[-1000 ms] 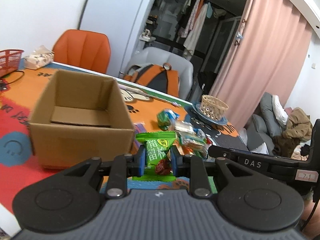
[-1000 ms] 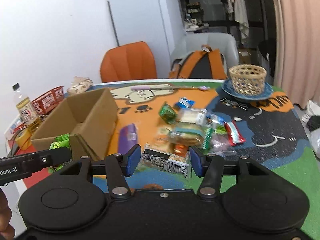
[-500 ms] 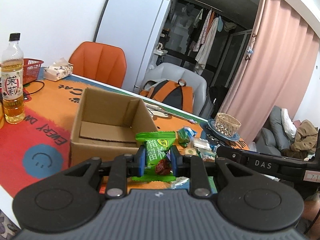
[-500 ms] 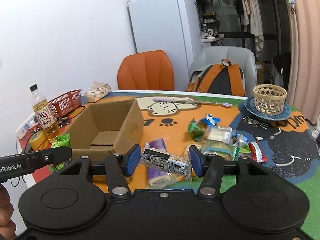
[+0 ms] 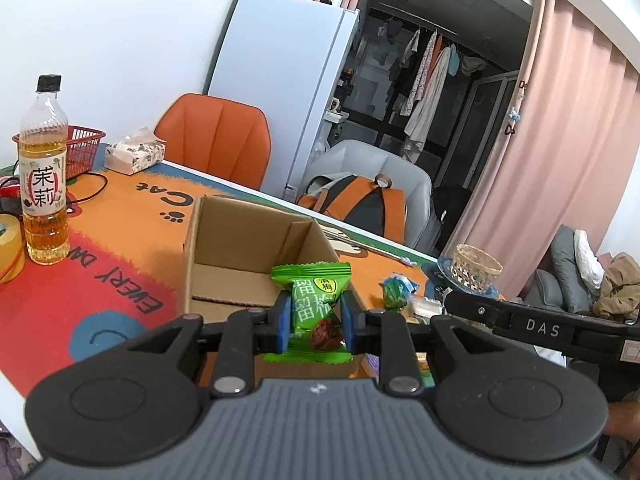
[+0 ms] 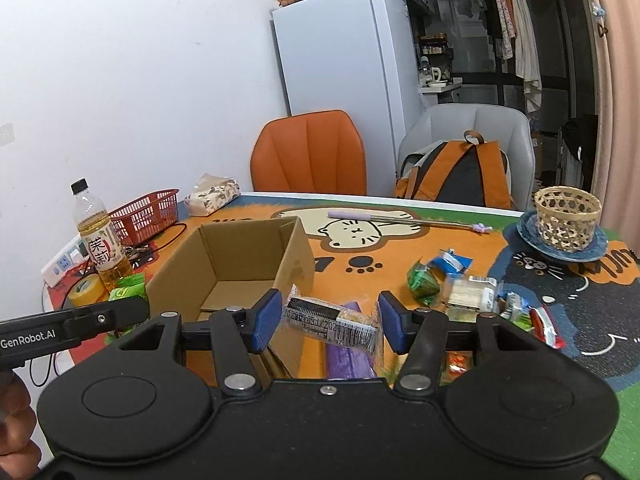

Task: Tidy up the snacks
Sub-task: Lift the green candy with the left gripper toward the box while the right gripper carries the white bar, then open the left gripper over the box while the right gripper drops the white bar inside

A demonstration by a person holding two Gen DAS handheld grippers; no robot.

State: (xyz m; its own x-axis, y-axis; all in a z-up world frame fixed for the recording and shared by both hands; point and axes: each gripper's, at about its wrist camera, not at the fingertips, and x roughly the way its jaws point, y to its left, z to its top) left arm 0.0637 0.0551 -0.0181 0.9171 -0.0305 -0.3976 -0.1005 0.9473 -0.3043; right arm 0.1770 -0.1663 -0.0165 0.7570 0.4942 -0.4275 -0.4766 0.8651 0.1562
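A: Anything boxed yet?
B: The cardboard box point(image 6: 240, 264) looks empty. Left gripper point(image 5: 314, 320) clamps a green packet point(image 5: 314, 304); right gripper point(image 6: 326, 318) seemingly holds a clear-wrapped bar point(image 6: 332, 324). A snack pile point(image 6: 472, 296) remains on the bench point(image 6: 440, 248).

The near wall of the cardboard box point(image 5: 256, 264) is hidden behind the left gripper point(image 5: 314, 322), and part of its floor is covered by the green snack packet point(image 5: 314, 304). The purple packet point(image 6: 348, 362) is largely concealed under the clear-wrapped bar point(image 6: 332, 324). The print on the snack pile point(image 6: 476, 296) is too small to be read. The yellow tape roll point(image 5: 8, 248) is cut off by the left edge.
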